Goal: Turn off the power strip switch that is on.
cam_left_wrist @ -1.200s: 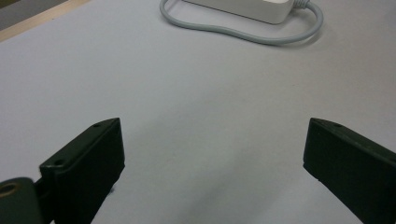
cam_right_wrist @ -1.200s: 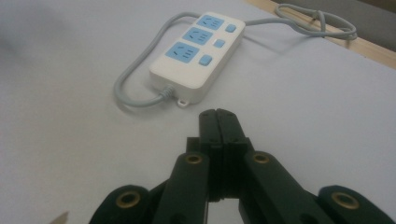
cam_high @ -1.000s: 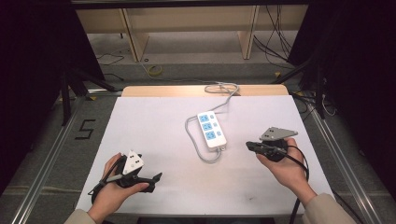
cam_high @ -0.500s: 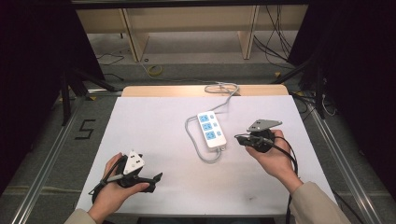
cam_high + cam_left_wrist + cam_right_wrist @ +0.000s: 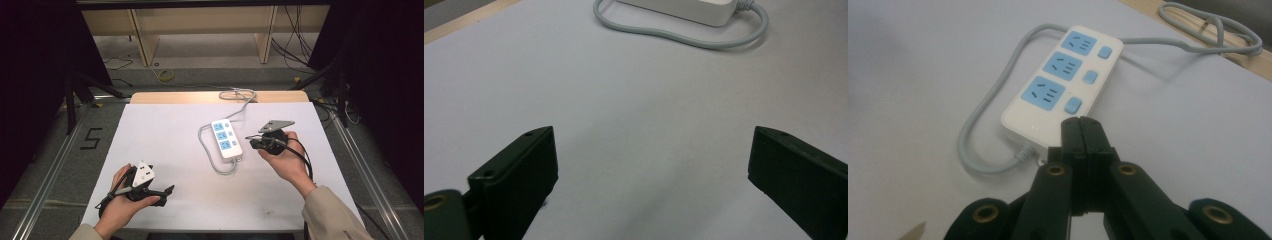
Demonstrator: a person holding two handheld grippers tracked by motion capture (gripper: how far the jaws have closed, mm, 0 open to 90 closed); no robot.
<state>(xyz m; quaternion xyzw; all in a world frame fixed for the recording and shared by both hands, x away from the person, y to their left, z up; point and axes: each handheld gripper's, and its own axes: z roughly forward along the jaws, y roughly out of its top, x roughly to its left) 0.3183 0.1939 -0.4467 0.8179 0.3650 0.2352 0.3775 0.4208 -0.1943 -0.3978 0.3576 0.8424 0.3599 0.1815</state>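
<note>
A white power strip [image 5: 226, 138] with three blue sockets and three blue switches lies mid-table, and its grey cable [image 5: 207, 150] loops around its near end. My right gripper [image 5: 251, 142] hovers just to the right of the strip, pointing at it. In the right gripper view its jaws are pressed together with nothing between them, the tip [image 5: 1081, 125] just short of the power strip [image 5: 1063, 90] near the closest switch. My left gripper [image 5: 167, 189] rests at the table's front left, far from the strip. In its own view the left gripper [image 5: 653, 150] stands wide open over bare table, with the power strip [image 5: 684, 7] ahead.
A white sheet [image 5: 165, 130] covers the table. The strip's cable runs to a coil [image 5: 239, 93] on the wooden back edge. Metal rails [image 5: 50, 170] flank the table on both sides. A "5" mark [image 5: 91, 138] is on the floor at the left.
My right gripper has moved left and a little away from the person, closing in on the power strip's right side. The left gripper has stayed put.
</note>
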